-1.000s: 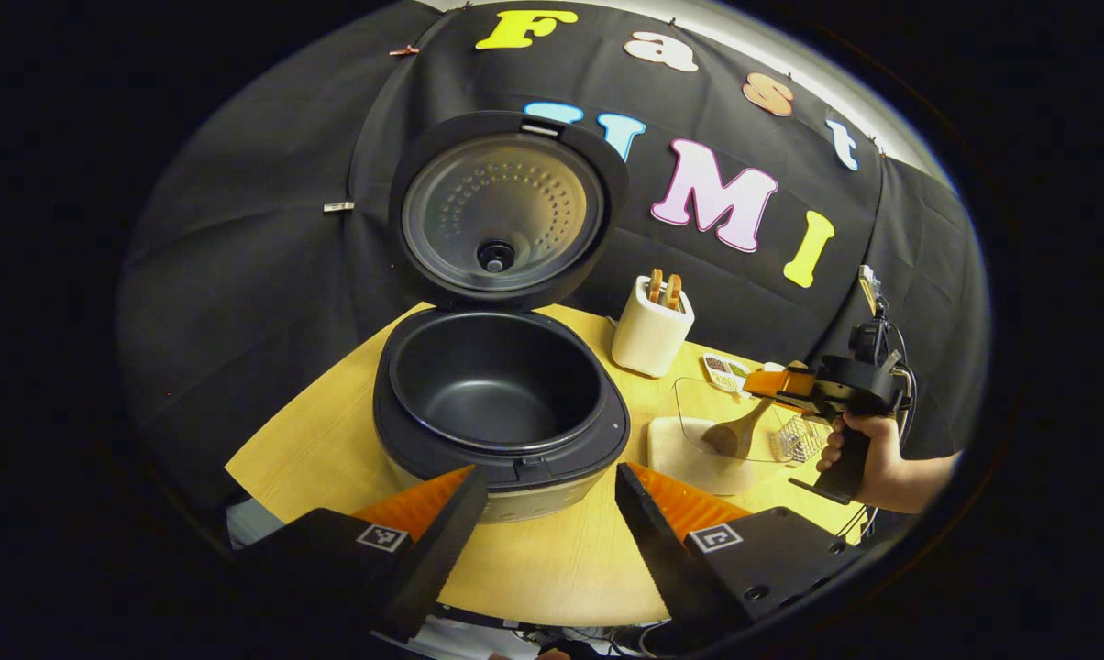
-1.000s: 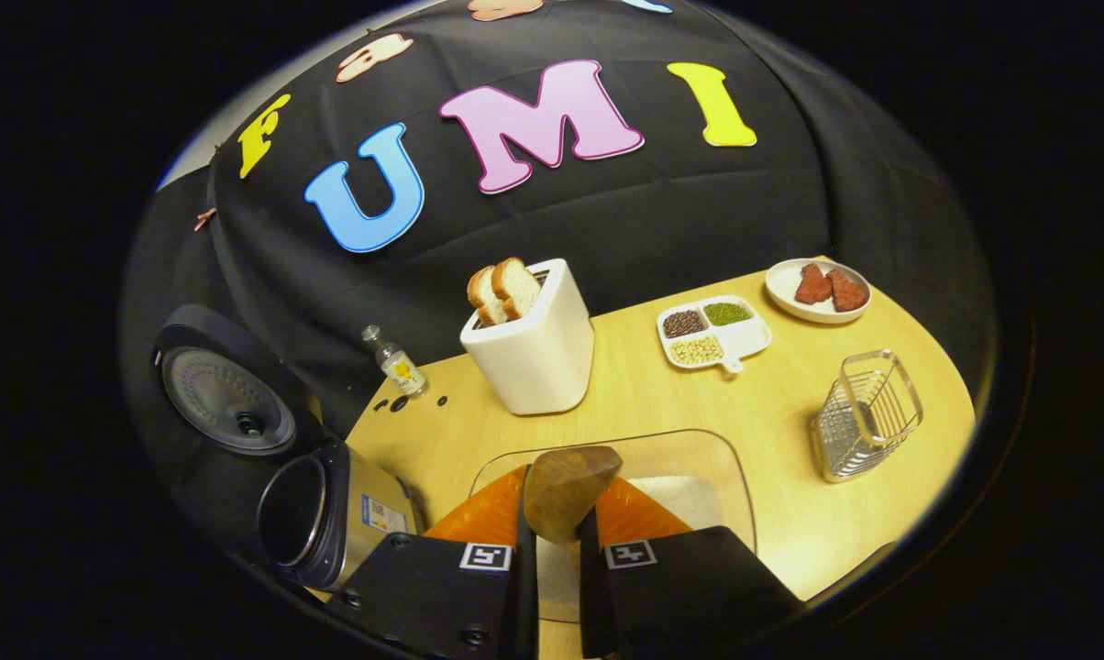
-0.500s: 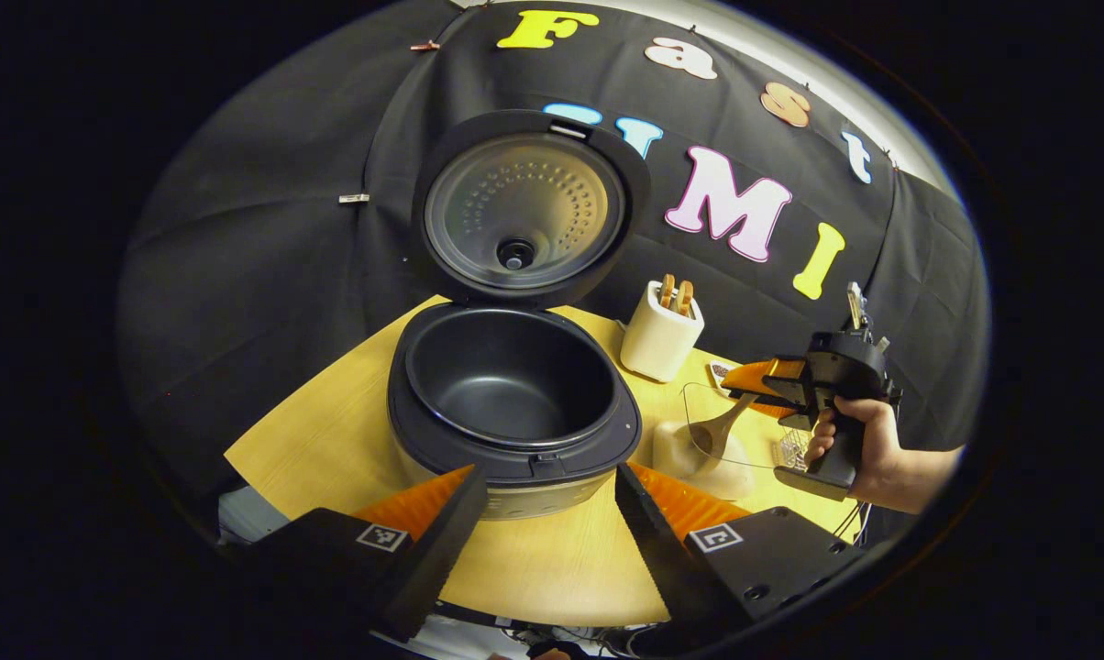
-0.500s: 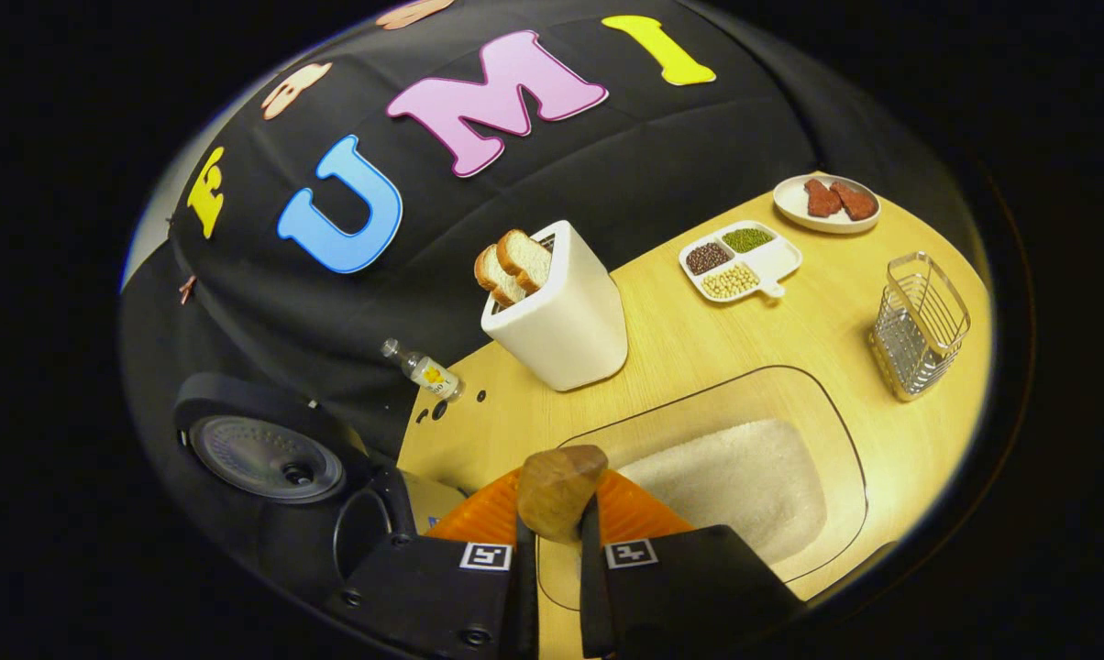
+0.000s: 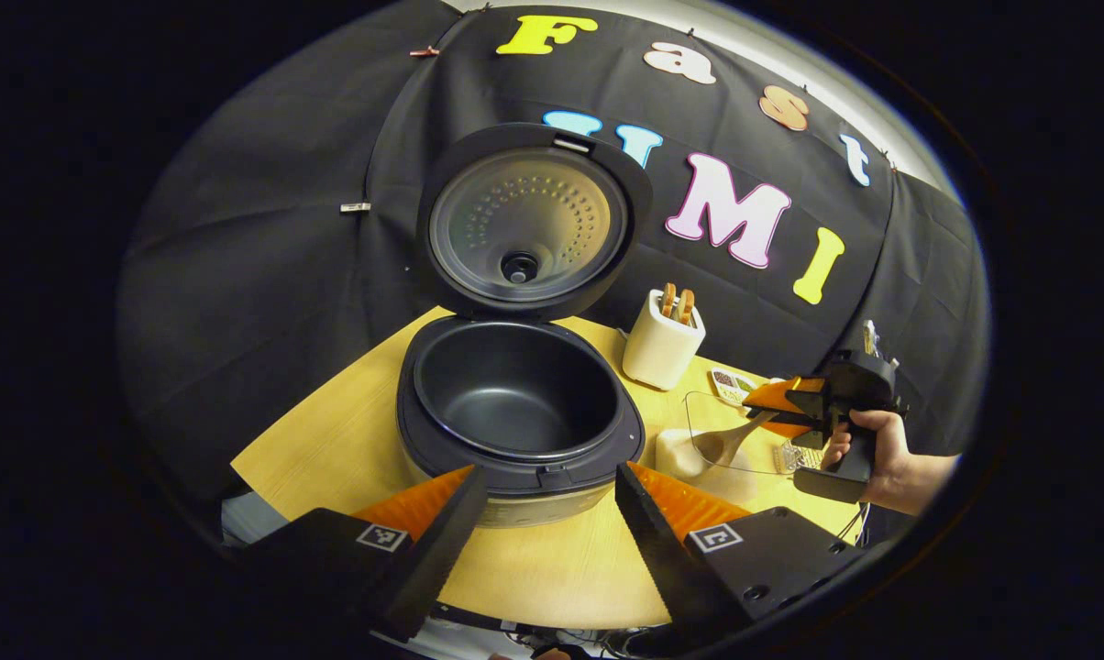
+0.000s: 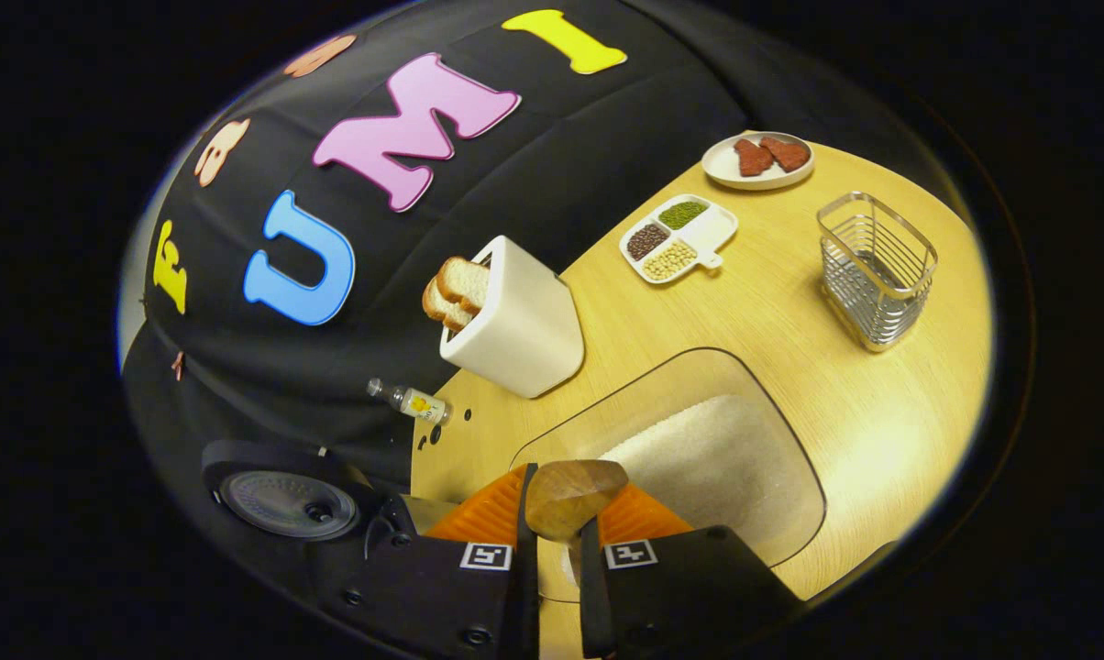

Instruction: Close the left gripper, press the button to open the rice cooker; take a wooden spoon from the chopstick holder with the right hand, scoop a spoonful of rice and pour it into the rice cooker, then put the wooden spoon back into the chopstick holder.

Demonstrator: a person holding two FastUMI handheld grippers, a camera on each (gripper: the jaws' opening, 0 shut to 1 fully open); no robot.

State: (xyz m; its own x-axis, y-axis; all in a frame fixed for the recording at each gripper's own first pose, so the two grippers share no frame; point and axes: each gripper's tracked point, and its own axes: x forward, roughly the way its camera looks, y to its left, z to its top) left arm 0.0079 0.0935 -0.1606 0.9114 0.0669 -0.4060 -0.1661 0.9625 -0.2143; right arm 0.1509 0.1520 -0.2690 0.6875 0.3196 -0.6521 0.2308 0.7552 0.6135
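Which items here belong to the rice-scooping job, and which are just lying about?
Job:
rice cooker, lid open
wooden spoon, held in the right tool
clear dish of rice
wire chopstick holder
left tool, open

Lying about:
toaster with bread
tray of beans
plate of meat
small bottle

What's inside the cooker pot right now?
The rice cooker stands lid-up; its dark pot looks bare, no rice visible. The near inner wall is hidden by the front rim. The wooden spoon, in the right gripper, is over the rice dish.
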